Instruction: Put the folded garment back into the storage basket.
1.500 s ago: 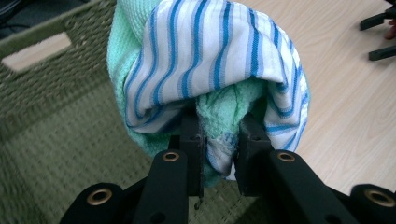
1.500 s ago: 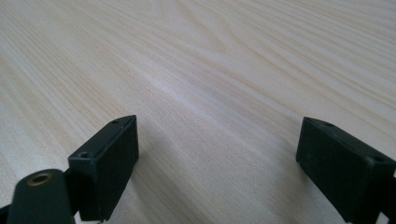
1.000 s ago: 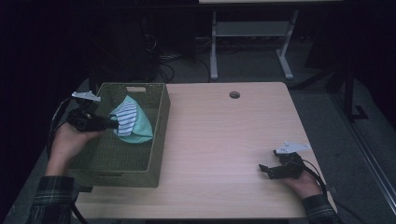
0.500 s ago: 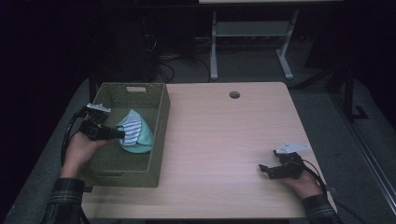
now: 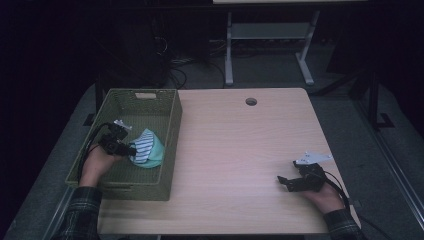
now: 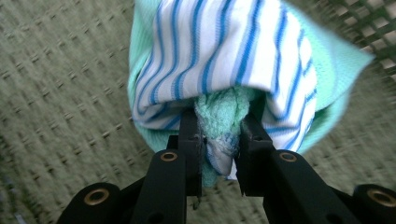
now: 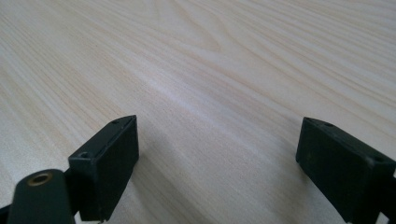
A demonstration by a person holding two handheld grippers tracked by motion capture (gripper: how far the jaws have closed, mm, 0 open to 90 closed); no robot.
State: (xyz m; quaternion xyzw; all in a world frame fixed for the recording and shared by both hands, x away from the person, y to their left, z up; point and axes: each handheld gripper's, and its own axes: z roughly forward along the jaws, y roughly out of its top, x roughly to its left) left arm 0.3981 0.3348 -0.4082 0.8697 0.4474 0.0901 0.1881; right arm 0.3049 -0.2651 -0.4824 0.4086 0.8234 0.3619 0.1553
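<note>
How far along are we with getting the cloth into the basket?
Done: the striped cloth is inside the green basket, low over its woven floor. In hand: the left gripper is clamped on a bunched fold of the cloth. Left: opening the jaws to let go and lifting that hand out. The right gripper rests open on the wooden table, holding nothing.

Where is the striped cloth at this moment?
In the high view the striped cloth is inside the green basket on the table's left side, near the basket's right wall. The left gripper is shut on its bunched end.
</note>
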